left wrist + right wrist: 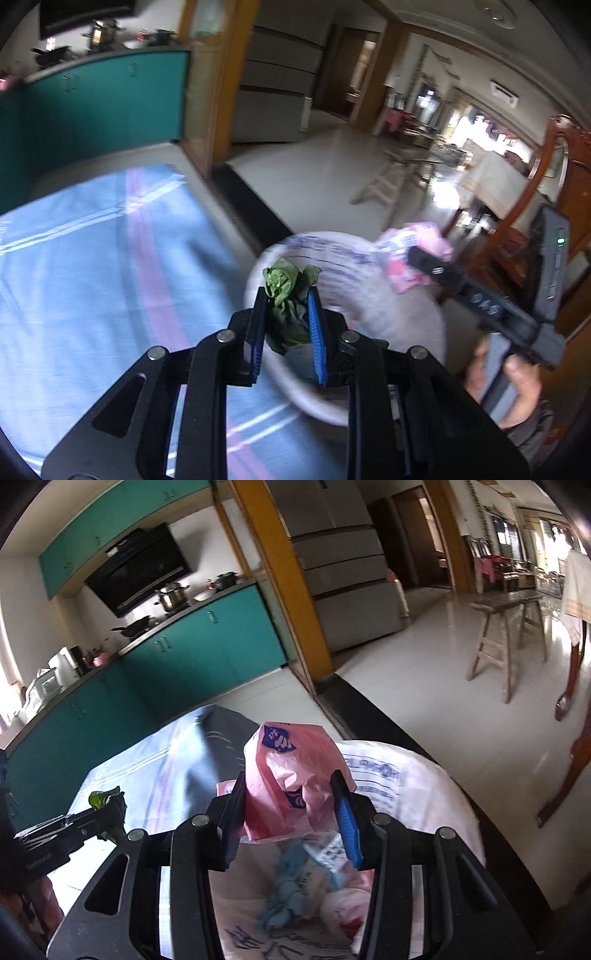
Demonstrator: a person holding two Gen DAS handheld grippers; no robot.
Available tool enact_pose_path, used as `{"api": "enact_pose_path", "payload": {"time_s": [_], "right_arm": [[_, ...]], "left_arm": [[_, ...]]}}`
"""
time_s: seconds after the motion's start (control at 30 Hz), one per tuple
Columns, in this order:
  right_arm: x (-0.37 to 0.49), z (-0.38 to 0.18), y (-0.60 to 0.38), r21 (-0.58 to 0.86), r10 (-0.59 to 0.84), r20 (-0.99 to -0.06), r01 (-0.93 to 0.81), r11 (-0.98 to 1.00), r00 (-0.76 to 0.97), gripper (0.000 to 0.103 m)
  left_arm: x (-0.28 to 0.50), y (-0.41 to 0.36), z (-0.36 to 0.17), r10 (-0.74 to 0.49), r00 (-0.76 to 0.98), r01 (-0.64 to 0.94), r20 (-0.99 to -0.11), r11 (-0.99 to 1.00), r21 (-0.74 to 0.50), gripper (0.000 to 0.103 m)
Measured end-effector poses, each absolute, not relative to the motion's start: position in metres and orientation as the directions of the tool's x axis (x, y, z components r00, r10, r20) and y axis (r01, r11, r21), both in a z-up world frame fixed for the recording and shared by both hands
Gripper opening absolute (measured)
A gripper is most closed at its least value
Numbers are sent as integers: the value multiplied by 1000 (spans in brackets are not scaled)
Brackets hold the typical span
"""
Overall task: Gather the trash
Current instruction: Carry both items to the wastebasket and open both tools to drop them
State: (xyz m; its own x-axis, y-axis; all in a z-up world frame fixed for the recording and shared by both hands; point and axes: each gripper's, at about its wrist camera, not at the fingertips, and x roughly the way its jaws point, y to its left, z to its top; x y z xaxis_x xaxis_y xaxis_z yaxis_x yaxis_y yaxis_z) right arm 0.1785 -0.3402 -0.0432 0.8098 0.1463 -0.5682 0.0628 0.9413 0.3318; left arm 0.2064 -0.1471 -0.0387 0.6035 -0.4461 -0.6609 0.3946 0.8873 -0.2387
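As seen from the left wrist camera, the left hand-held gripper [287, 297] is closed on a wilted green leaf [286, 295], which is pinched between its blue-padded fingers [316, 328] and sticks out past their tips. The leaf hangs over the near rim of a white printed trash bag [388, 306], whose mouth gapes open just beyond the fingers. A blue cloth with pink and white stripes [92, 266] covers the counter to the left of the bag. At the right edge, the person's right hand [517, 384] holds the right hand-held gripper [413, 258], which carries a pink plastic wrapper [417, 236] at the far rim of the bag.

From the right wrist camera, the right hand-held gripper [290, 794] is clamped on the pink plastic wrapper [291, 775], a crumpled bag with blue printed marks, held above the open trash bag [424, 797]. Inside the bag lie a light blue crumpled item [286, 890] and pinkish-white scraps [347, 908]. At the left edge, the left hand-held gripper [105, 805] shows side-on with the green leaf [101, 798] in its tips, over the striped cloth [147, 775]. Teal cabinets [192, 653] stand behind.
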Motion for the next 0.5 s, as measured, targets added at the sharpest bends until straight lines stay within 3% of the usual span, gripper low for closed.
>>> {"api": "enact_pose_path", "payload": {"time_s": [0.07, 0.1, 0.2, 0.23, 0.37, 0.5], "right_arm": [[175, -47, -348, 329, 132, -580, 82, 941, 804, 44], [174, -49, -352, 331, 128, -582, 91, 939, 803, 44], [169, -50, -365, 344, 114, -583, 118, 932, 804, 45], [166, -52, -369, 347, 112, -584, 122, 930, 804, 45], [164, -55, -377, 365, 121, -591, 130, 922, 797, 45], [163, -51, -371, 384, 151, -578, 104, 917, 802, 59]], "left_arm": [[211, -162, -46, -477, 570, 419, -669, 869, -263, 24], [213, -173, -51, -499, 541, 441, -677, 854, -277, 30], [211, -191, -59, -492, 537, 462, -686, 851, -249, 65], [208, -194, -60, -471, 558, 458, -683, 861, -220, 70], [202, -193, -57, -421, 609, 447, -673, 882, -147, 77], [200, -166, -48, -347, 678, 370, -648, 923, -106, 83]]}}
